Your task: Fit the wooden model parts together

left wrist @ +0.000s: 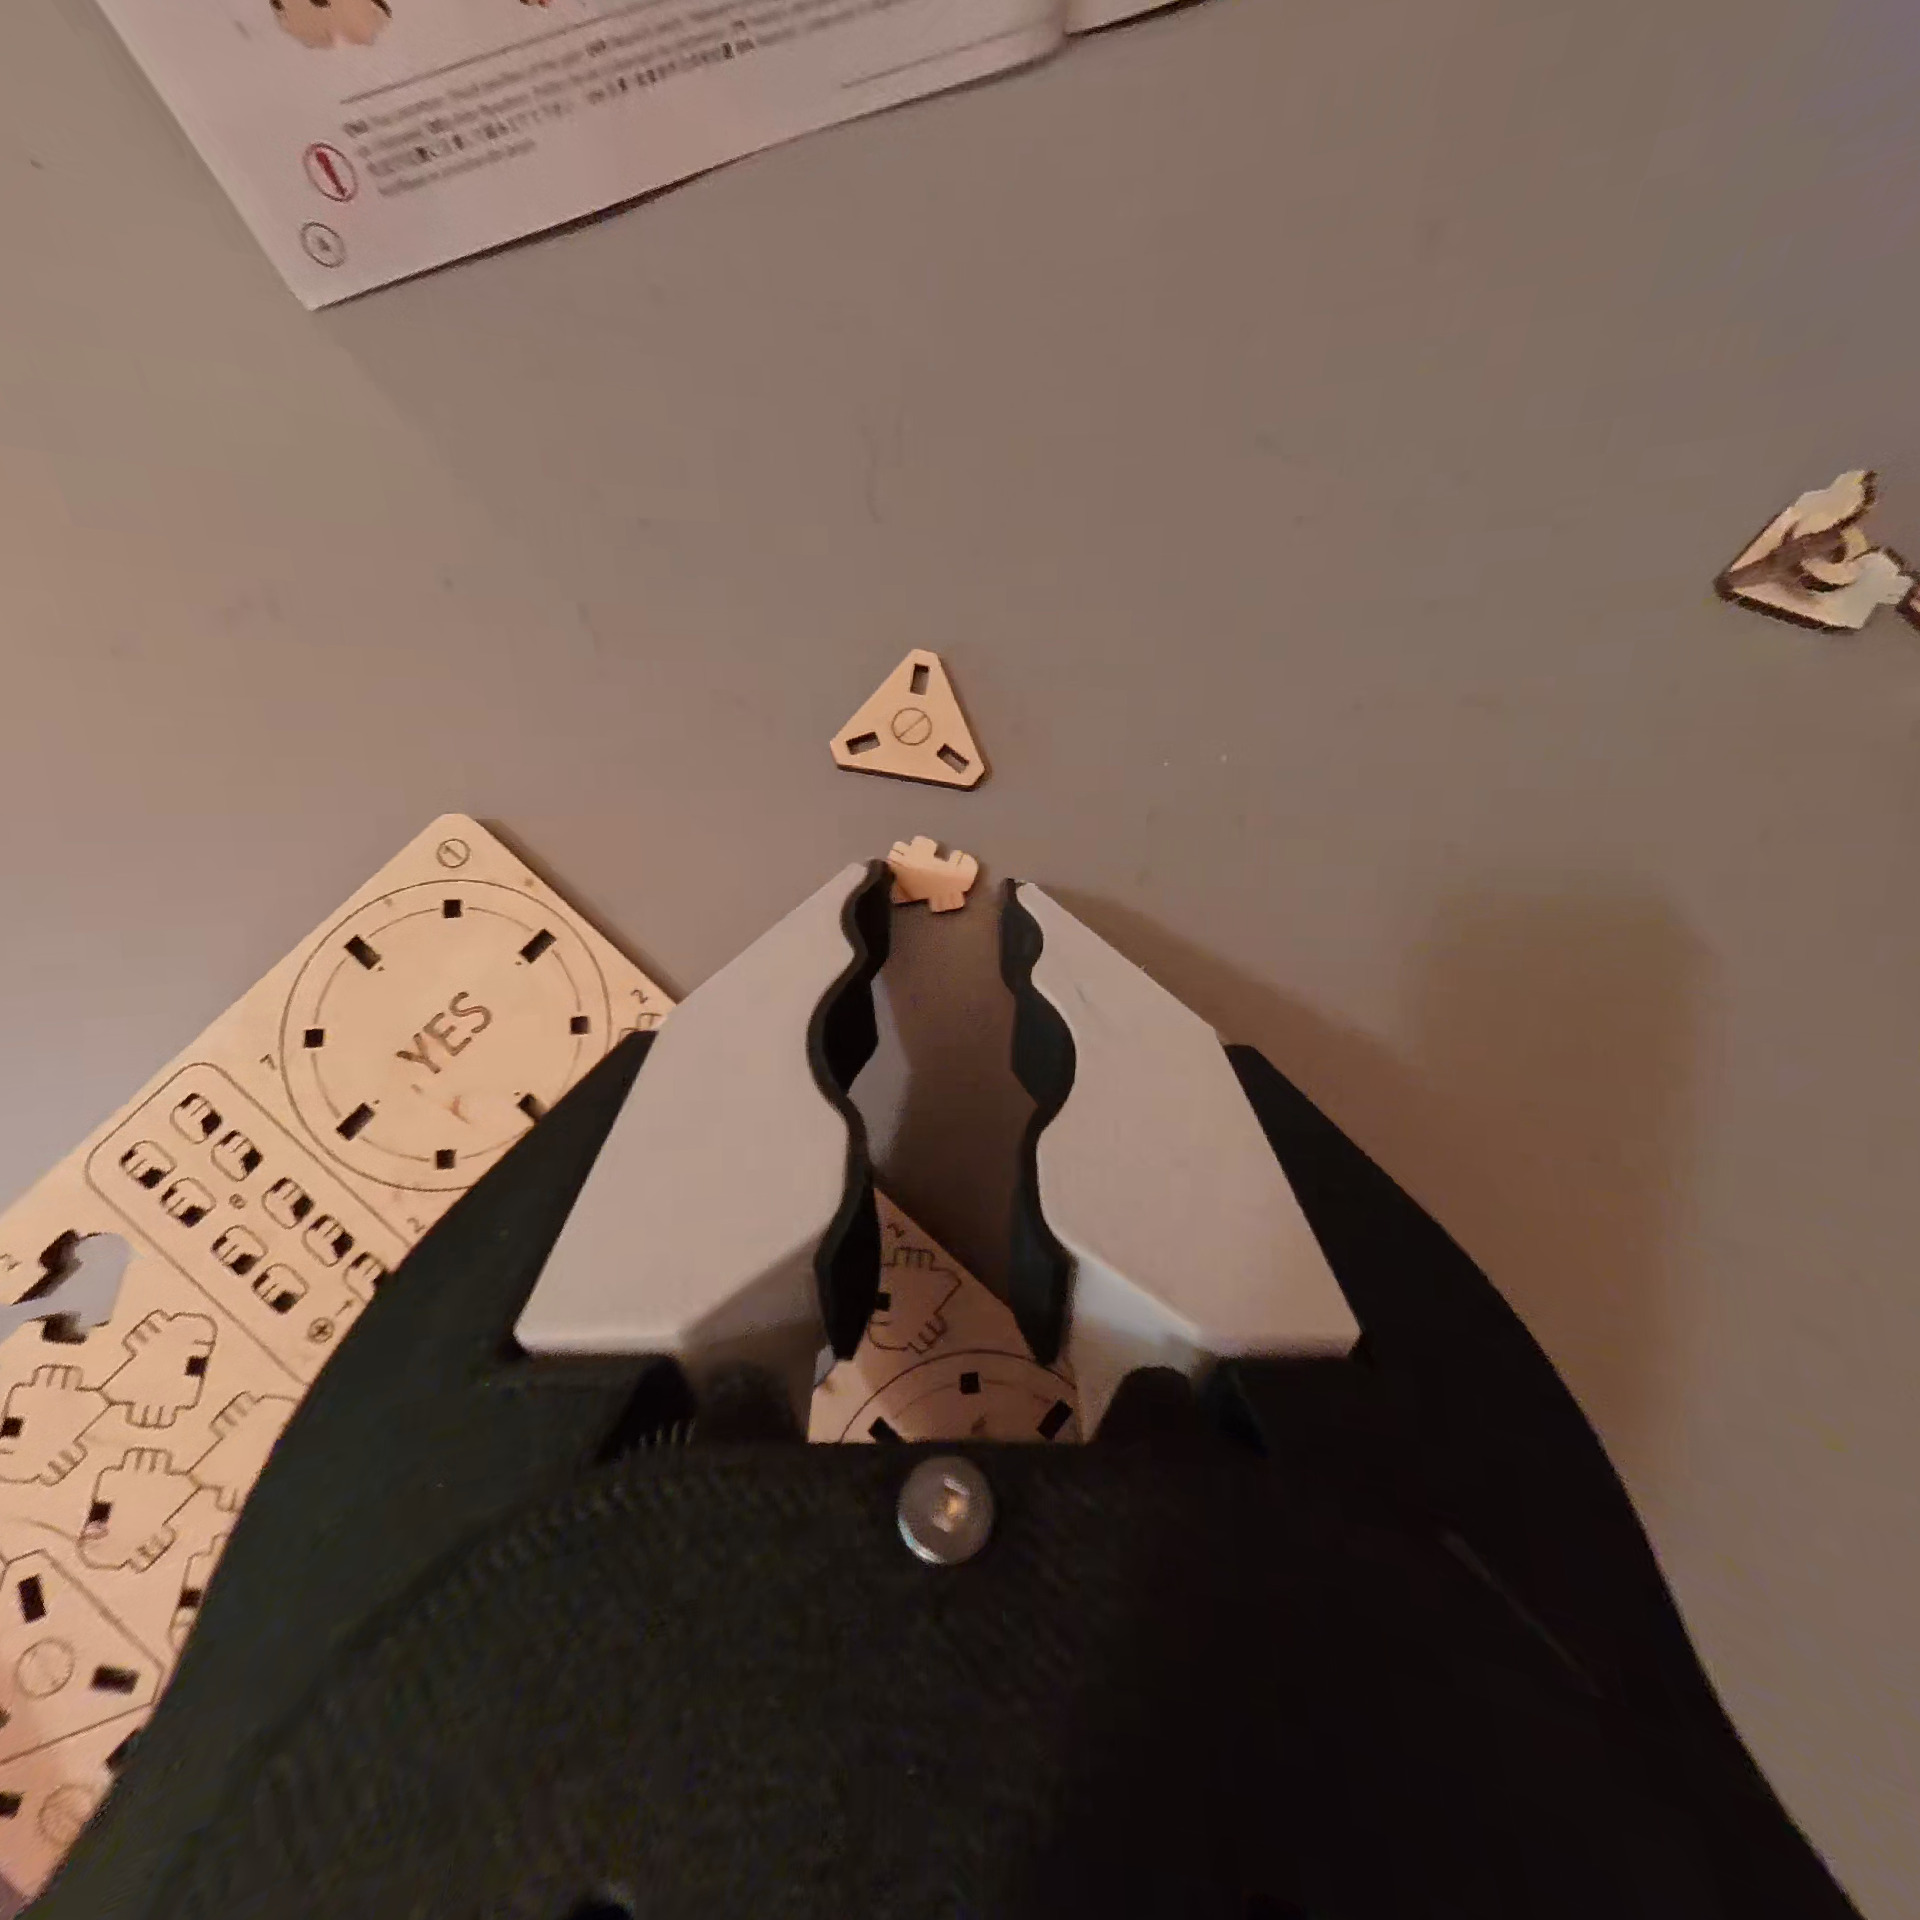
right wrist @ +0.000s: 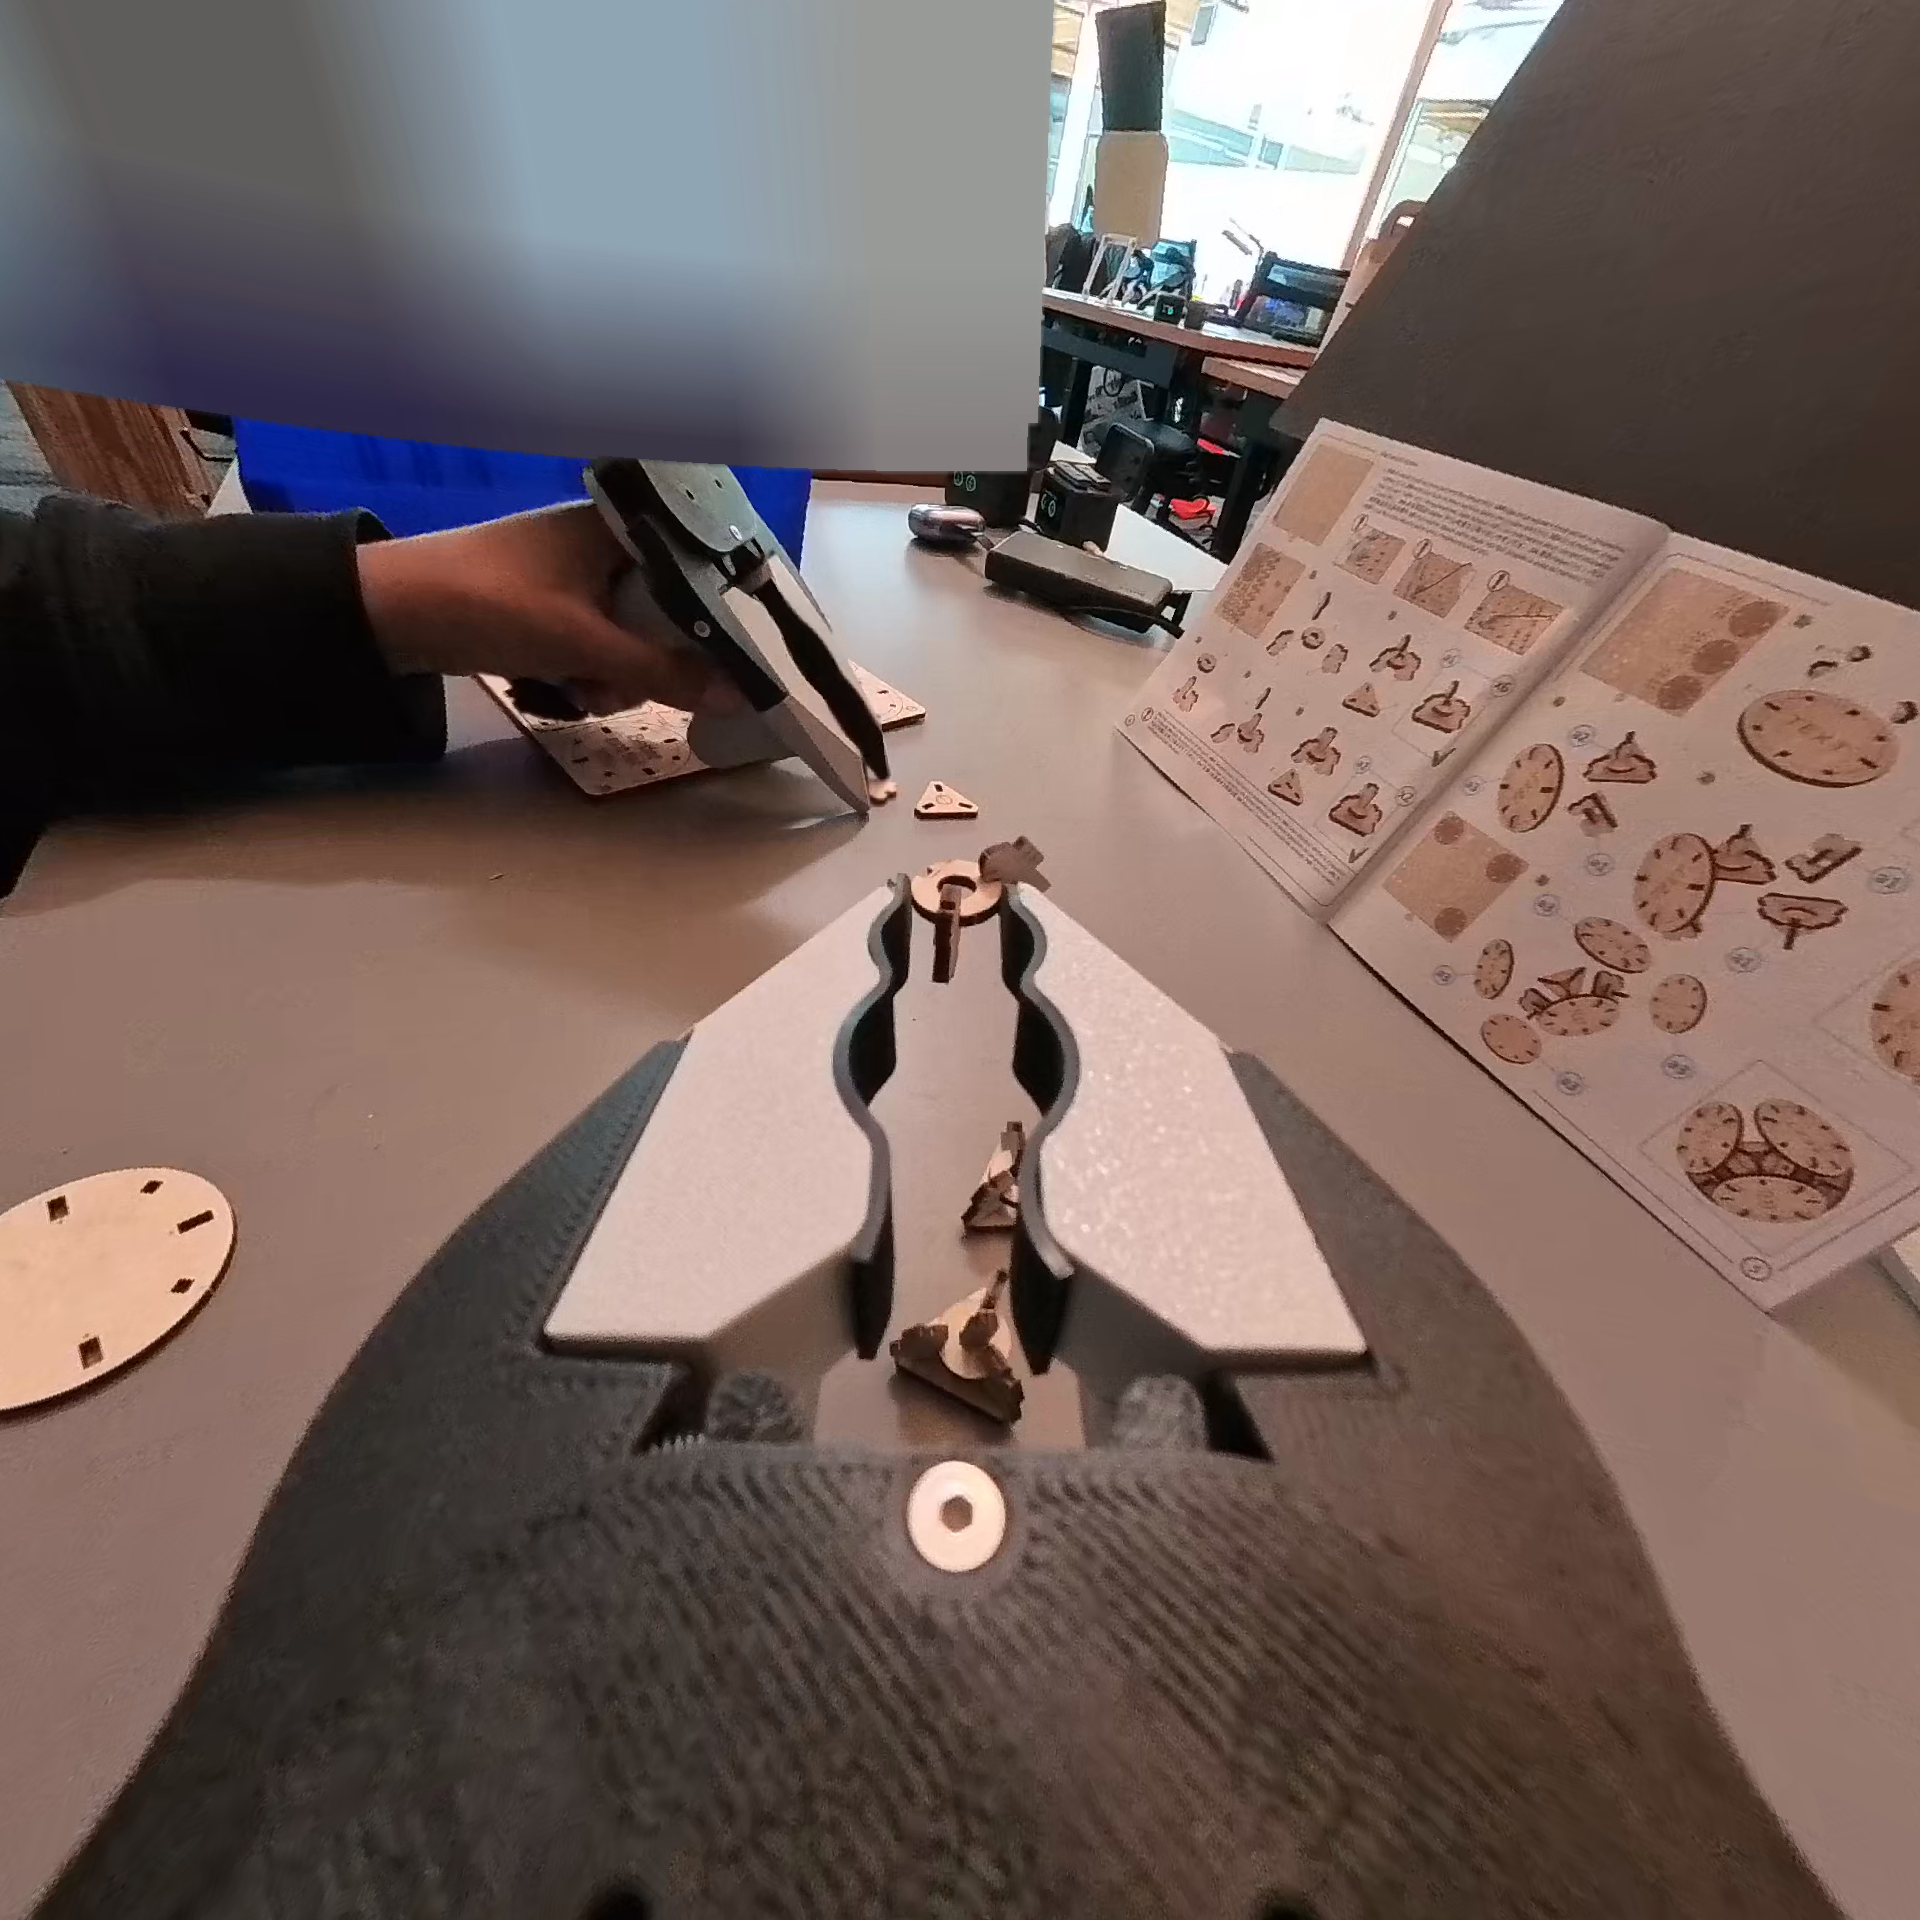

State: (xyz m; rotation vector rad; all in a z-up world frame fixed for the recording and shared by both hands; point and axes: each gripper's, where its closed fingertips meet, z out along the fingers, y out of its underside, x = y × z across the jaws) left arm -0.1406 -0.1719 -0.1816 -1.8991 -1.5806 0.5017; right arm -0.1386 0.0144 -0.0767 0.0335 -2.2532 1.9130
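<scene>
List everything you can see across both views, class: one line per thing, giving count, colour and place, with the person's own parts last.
Table: one, grey, under everything.
Booklet: one, white, open, at the right gripper's right.
Part sheet: one, pale wood, under the left gripper.
Triangle: one, pale wood, flat, just beyond the left fingertips.
Tab piece: one, pale wood, on the table between the left fingertips, touching the left pad only.
Ring assembly: one, wood, clamped between the right pads.
Small assemblies: two, wood, under the right gripper.
Disc: one, pale wood, left foreground.
Left gripper: grey and black, open.
Right gripper: grey and black, shut.
Hand: one, holding the left gripper.
</scene>
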